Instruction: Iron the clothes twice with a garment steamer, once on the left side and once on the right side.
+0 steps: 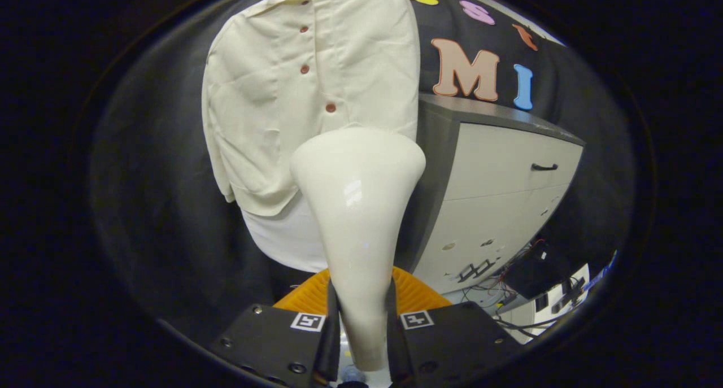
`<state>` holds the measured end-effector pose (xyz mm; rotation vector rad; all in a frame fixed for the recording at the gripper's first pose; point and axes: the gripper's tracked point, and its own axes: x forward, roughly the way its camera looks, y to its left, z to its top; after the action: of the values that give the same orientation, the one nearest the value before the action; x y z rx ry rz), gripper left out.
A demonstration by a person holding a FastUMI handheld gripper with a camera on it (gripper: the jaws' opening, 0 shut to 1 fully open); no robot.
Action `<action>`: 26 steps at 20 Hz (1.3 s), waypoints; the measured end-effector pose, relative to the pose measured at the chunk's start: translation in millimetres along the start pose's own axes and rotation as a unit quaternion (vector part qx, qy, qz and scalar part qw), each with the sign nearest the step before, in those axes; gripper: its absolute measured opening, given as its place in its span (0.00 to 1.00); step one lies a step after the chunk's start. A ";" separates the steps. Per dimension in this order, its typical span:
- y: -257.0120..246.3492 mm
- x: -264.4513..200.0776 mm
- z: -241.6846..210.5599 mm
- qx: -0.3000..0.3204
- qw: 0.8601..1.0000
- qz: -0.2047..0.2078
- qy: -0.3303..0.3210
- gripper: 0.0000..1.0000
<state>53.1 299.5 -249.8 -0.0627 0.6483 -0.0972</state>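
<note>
Black cloth walls the booth, and a grey-topped cabinet (pixel 502 184) with pale drawer fronts stands to the right of a cream buttoned shirt (pixel 294 94) hanging against the cloth. The gripper (pixel 362 326) has its fingers pressed on either side of the slim handle of a white garment steamer (pixel 358 207), whose long axis runs straight ahead from the jaws and flares to a broad head. That head sits before the shirt's lower hem, just below the lowest button, right of the placket; whether it touches the fabric cannot be told.
</note>
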 end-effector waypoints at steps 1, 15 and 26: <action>0.0 -7.5 4.1 0.001 1.000 0.001 -0.006 0.34; -6.9 -108.2 73.9 -0.001 0.994 0.056 -0.091 0.34; -92.5 -189.1 135.6 0.051 0.983 0.060 -0.165 0.33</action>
<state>-21.2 232.1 -20.4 0.0591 0.3138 -0.0036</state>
